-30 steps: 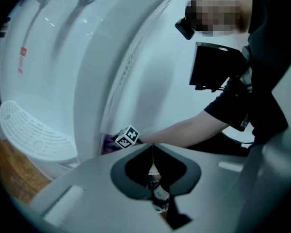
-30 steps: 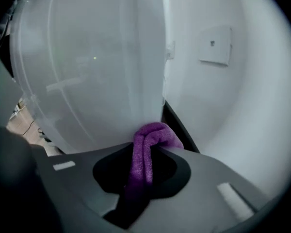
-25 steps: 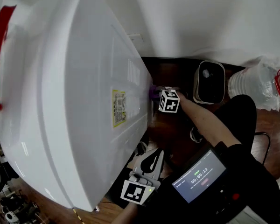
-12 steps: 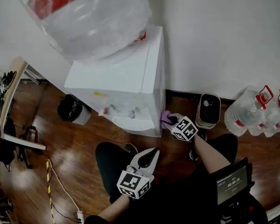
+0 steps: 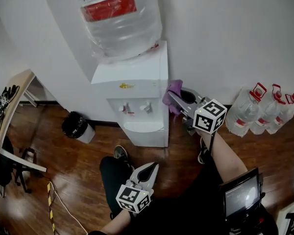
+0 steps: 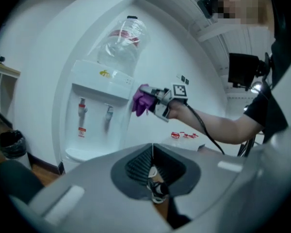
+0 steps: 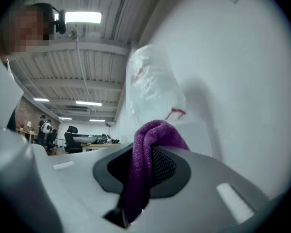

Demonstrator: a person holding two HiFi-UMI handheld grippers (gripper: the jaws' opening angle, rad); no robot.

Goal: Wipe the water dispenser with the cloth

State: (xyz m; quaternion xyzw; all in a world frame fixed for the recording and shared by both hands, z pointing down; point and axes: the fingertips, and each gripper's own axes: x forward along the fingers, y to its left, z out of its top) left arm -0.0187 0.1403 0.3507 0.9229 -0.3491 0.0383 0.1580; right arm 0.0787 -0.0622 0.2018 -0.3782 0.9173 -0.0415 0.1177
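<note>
Holding the purple cloth [image 5: 174, 89] pinched in the right gripper [image 5: 176, 98], we are keeping it against, or just beside, the right side panel of the water dispenser [image 5: 137, 89], high up near its top edge. From these views we cannot tell whether the fabric is actually touching. The jaws are clamping a fold of the cloth, with the rest bunching over their tips. A second ago this gripper was working low on the same side, near the floor, and we were leaning in close. Since then it has been climbing the panel with the cloth and we have been straightening up, so the whole machine is showing again. We are reading that as an upward stroke along the side finishing, with the front, the taps and the top probably still waiting. The left gripper [image 5: 152, 168] is hanging low in front of our body, well apart from the dispenser, its jaws together and carrying nothing. The panel is looking smooth, white and glossy, so the cloth should be gliding easily. A large water bottle [image 5: 120, 23] is sitting upturned on top, a white wall [image 5: 225, 33] is standing behind, a dark wooden floor [image 5: 78, 160] is spreading below, a black bin [image 5: 77, 126] is sitting to the left, and spare bottles [image 5: 262, 114] are lining the wall at the right.
</note>
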